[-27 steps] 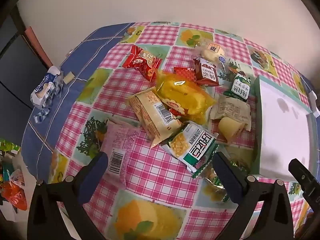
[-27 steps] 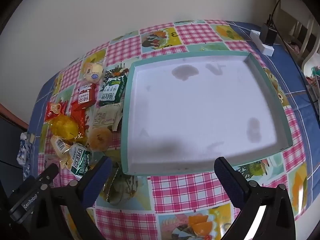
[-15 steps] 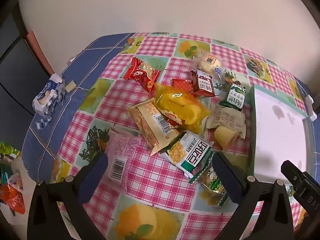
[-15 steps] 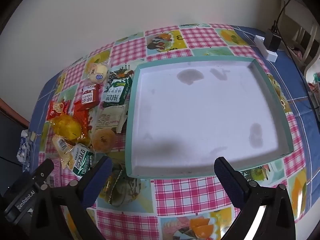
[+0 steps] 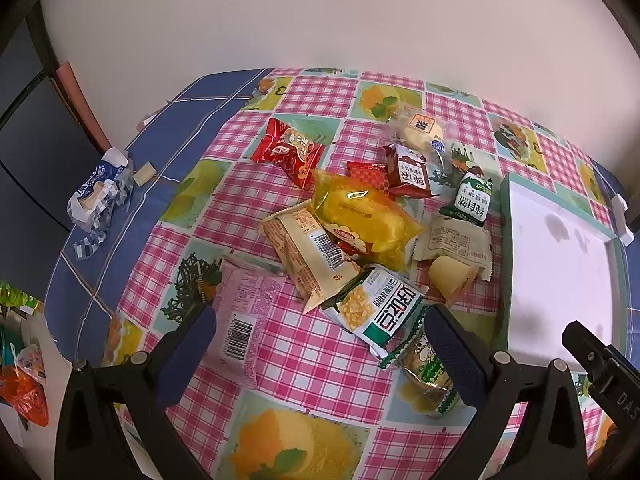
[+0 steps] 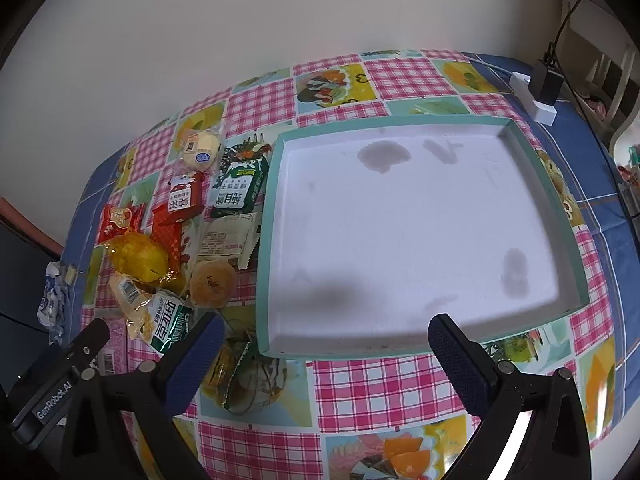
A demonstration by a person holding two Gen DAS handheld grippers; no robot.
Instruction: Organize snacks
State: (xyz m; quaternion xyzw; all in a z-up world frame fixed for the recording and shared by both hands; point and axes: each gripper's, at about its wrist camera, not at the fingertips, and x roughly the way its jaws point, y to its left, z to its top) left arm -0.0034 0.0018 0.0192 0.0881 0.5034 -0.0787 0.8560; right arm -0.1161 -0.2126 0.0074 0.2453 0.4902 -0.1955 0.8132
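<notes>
A heap of wrapped snacks lies on the checked tablecloth: a yellow bag (image 5: 360, 212), a beige bar (image 5: 308, 256), a green-white corn pack (image 5: 380, 308), a pink packet (image 5: 244, 316) and a red packet (image 5: 288, 148). My left gripper (image 5: 320, 340) is open and empty, above the near edge of the heap. A shallow white tray with a teal rim (image 6: 404, 120) sits right of the heap and holds nothing. My right gripper (image 6: 322, 344) is open and empty, above the tray's near rim. The heap shows left of the tray in the right wrist view (image 6: 136, 256).
A crumpled blue-white wrapper (image 5: 96, 192) lies on the blue cloth at the left. A white power strip with a black plug (image 6: 540, 92) sits behind the tray at the far right. A wall runs along the table's far edge.
Both grippers have drawn back and risen a little, so the table and snacks look smaller and sit lower in view. Both stay open and empty. Nothing on the table has moved.
</notes>
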